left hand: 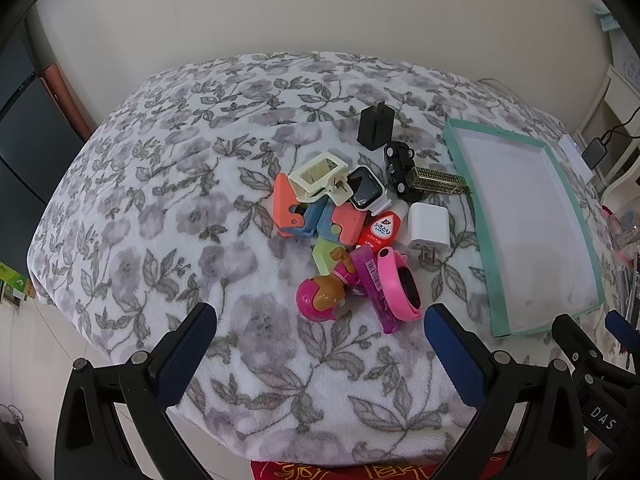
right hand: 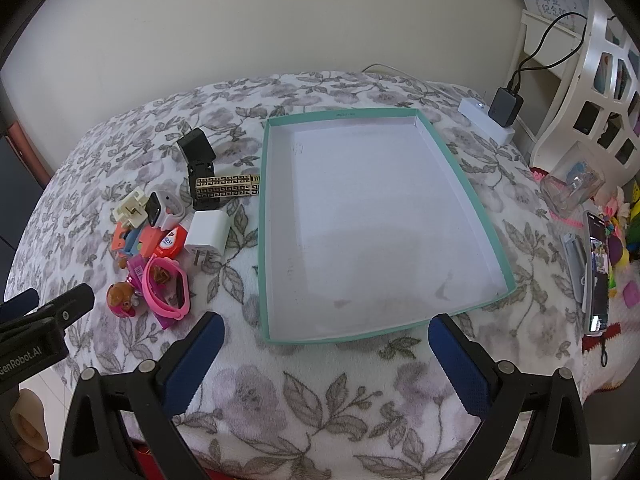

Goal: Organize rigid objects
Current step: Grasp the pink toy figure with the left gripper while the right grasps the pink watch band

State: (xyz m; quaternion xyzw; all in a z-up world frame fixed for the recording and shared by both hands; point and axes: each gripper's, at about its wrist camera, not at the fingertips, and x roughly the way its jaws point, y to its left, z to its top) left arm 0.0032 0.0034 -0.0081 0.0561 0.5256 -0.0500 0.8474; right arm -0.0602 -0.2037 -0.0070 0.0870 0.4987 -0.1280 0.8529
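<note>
We see the left gripper [left hand: 320,344] with fingers spread wide, holding nothing, above the floral blanket [left hand: 160,220]. The right gripper [right hand: 326,350] is likewise spread and unladen near the teal tray [right hand: 262,240]. The pile of small objects [left hand: 352,224] lies left of the tray: white charger [left hand: 427,226], pink wristband [left hand: 402,284], black adapter [left hand: 375,125].

A home bedroom: ahead of the tongs spreads a floral fleece blanket [right hand: 360,400], with a white shelf unit [right hand: 592,92] and piled toys [right hand: 624,216] off to their right.
</note>
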